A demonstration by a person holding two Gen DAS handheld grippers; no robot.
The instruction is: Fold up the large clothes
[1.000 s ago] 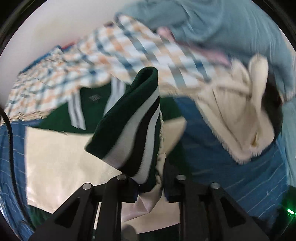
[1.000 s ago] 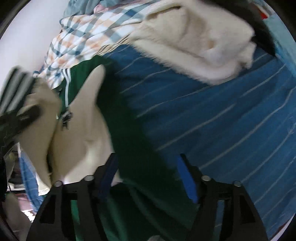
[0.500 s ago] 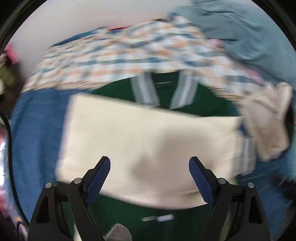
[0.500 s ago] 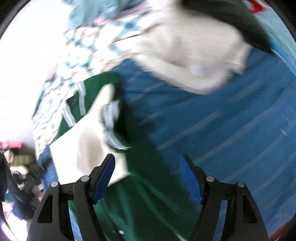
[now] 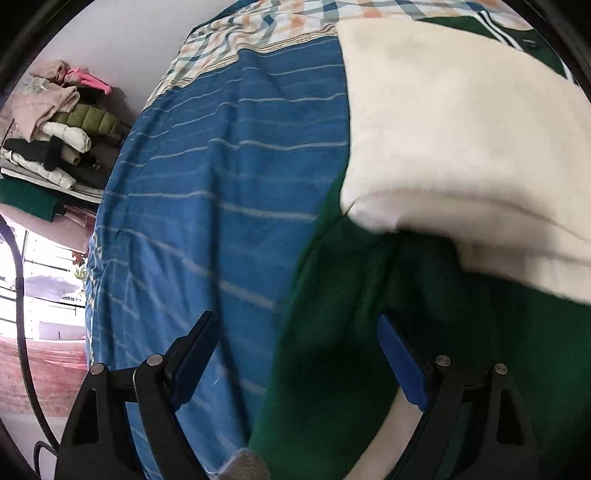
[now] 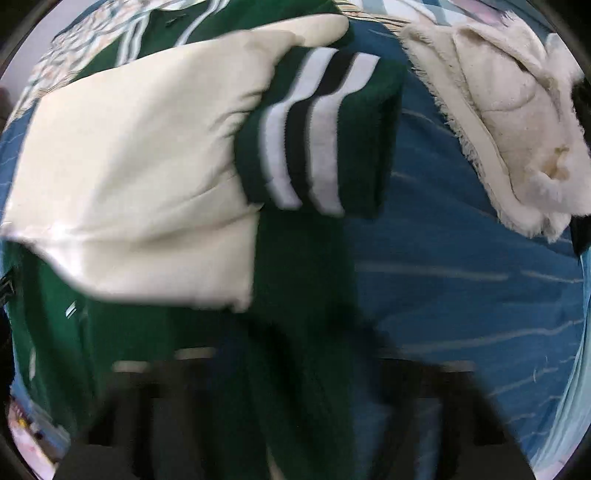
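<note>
A green jacket with cream sleeves (image 5: 461,129) lies on a blue striped bedsheet (image 5: 229,177). One cream sleeve is folded across its body, its green cuff with white stripes (image 6: 314,136) lying at the right. My left gripper (image 5: 295,354) is open, low over the jacket's left edge where green cloth meets the sheet. My right gripper (image 6: 295,398) is a dark blur low over the jacket's right side; its fingers cannot be made out.
A cream fleece garment (image 6: 509,110) lies right of the jacket. A checked shirt (image 5: 277,26) lies beyond the collar. Stacked clothes (image 5: 51,125) sit on a shelf left of the bed. The bed's left edge drops to a pink floor.
My left gripper let go of the striped cuff, opened and swung left and down to the jacket's left edge. The sleeve now lies across the jacket. My right gripper moved in over the jacket's right side.
</note>
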